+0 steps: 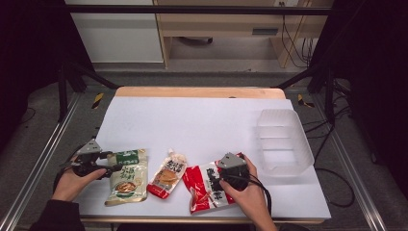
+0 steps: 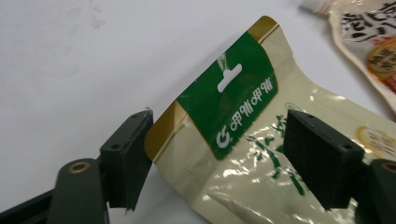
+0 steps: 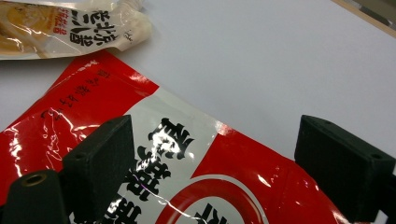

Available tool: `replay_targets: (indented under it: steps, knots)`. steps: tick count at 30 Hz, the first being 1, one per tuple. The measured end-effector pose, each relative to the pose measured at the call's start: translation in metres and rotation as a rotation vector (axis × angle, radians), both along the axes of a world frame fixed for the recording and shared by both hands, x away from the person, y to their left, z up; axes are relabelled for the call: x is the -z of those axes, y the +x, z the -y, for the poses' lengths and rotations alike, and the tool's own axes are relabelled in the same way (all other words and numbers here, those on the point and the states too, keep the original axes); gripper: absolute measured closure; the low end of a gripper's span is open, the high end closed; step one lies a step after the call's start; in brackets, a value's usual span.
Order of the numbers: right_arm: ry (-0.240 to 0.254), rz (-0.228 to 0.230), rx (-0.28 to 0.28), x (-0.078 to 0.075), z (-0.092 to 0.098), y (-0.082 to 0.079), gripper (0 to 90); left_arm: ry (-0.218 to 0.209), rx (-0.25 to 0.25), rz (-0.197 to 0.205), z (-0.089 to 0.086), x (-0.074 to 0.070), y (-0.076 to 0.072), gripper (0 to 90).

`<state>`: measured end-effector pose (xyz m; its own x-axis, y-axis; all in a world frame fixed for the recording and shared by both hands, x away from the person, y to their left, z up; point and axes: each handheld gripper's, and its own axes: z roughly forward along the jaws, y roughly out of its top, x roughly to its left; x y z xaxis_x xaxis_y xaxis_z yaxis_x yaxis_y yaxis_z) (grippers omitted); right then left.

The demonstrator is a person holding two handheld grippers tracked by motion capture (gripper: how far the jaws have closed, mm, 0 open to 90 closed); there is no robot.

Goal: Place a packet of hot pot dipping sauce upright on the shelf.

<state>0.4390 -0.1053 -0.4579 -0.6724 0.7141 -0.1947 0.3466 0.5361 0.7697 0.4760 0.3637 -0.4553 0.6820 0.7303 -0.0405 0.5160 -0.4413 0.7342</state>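
A cream pouch with a green header (image 1: 127,180) (image 2: 243,98) lies flat at the table's front left. My left gripper (image 1: 114,168) (image 2: 219,126) reaches it from the left, its jaws open and straddling the header's corner: one jaw stands beside the gold edge, the other over the cream face. A red and white pouch (image 1: 204,190) (image 3: 201,158) lies at the front right. My right gripper (image 1: 217,180) (image 3: 217,135) hovers low over it with jaws wide open. Between the two lies a small spouted pouch (image 1: 167,175) (image 2: 369,51) (image 3: 70,28).
A translucent plastic bin (image 1: 302,144) stands at the table's right edge, nothing seen inside. White paper (image 1: 202,120) covers the tabletop, with a wooden strip at the far edge. Black frame bars and cables surround the table.
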Motion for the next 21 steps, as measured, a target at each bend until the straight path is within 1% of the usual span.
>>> replay_targets:
  steps: [1,4,7,9,12,13,14,18,19,21]
  knots:
    - [-0.003,0.001,0.001,0.000,0.000,0.000,12.6,-0.006,0.004,-0.002,-0.001,-0.001,-0.003,28.7]
    - [-0.009,0.003,0.002,0.000,0.000,0.000,12.5,-0.004,0.025,-0.002,-0.003,-0.003,-0.010,32.6]
    - [-0.011,0.005,-0.005,0.000,0.000,0.000,12.5,0.015,0.041,-0.008,-0.003,-0.003,-0.011,35.7]
    - [-0.017,0.003,-0.006,0.000,-0.001,0.000,12.4,0.039,0.059,-0.013,-0.002,-0.002,-0.011,37.5]
    - [-0.021,-0.004,-0.005,0.001,0.000,0.000,12.4,0.052,0.090,-0.038,-0.005,0.001,-0.012,44.8]
    - [-0.023,-0.002,-0.005,0.001,0.000,0.001,12.5,0.060,0.102,-0.043,-0.006,0.002,-0.013,46.4]
    - [-0.023,-0.002,-0.005,0.001,0.000,0.001,12.4,0.064,0.108,-0.038,-0.007,0.003,-0.014,47.5]
    - [-0.026,-0.003,-0.005,0.001,-0.001,0.000,12.4,0.068,0.093,-0.027,-0.007,0.004,-0.011,51.1]
    - [-0.027,-0.005,-0.007,0.001,-0.001,0.000,12.4,0.077,0.092,-0.029,-0.006,0.005,-0.010,52.6]
    - [-0.031,-0.006,-0.007,0.002,-0.002,0.001,12.4,0.081,0.089,-0.026,-0.005,0.005,-0.009,57.0]
